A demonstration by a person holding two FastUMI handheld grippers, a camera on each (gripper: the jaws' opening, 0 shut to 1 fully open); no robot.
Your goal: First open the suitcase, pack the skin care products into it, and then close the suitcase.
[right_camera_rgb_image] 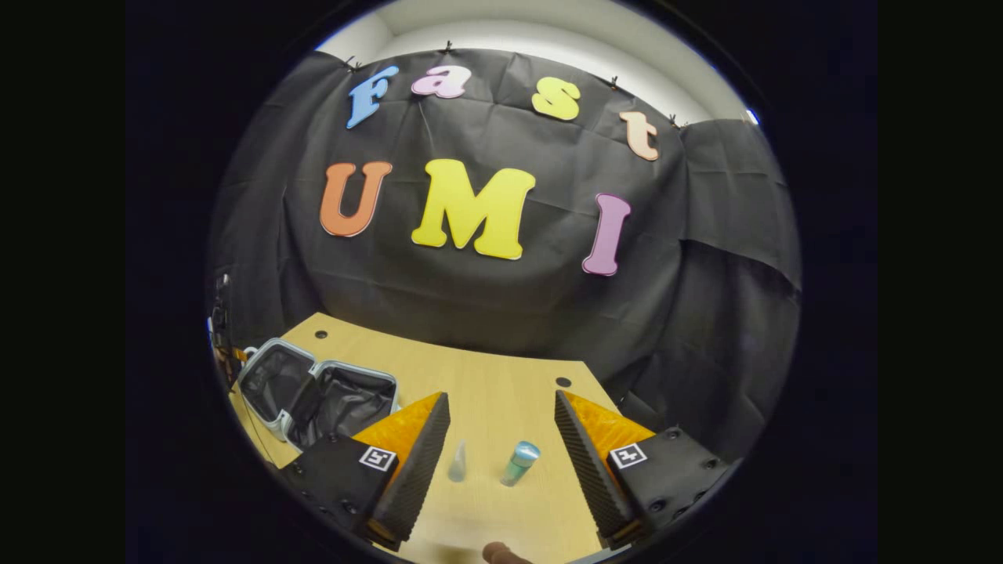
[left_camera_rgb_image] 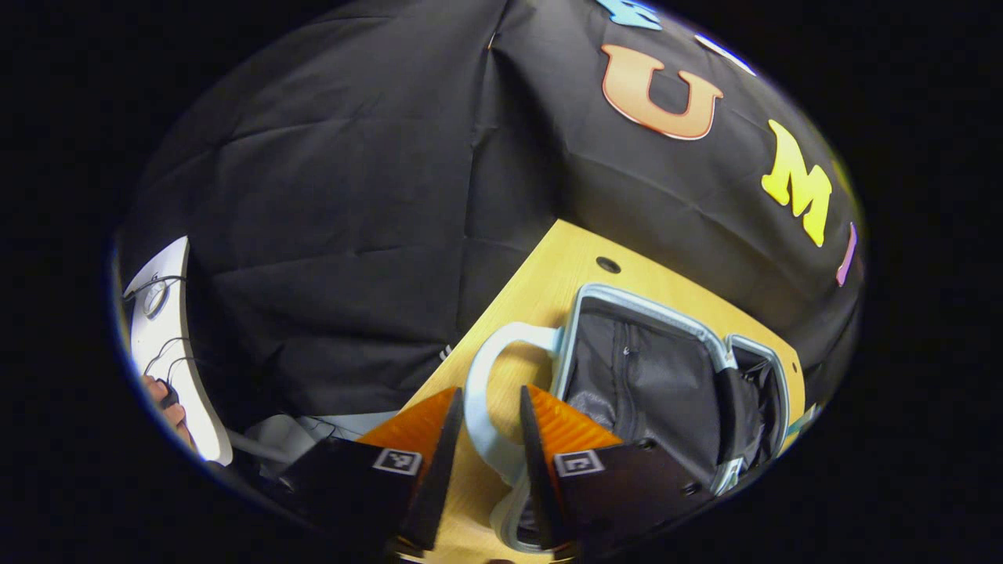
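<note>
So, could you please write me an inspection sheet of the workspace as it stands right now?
Surface: light wooden table, with round holes near its far edge.
Job's things: suitcase lying open at the table's left end, dark lining showing; two small skin care bottles on the table, not yet packed.
Clutter: nothing seen.
Grippers: left gripper open, fingers either side of the suitcase handle, not pressing; right gripper open, over the bottles.
Cables: cables on a white desk beyond the table.
Surroundings: black cloth wall.
</note>
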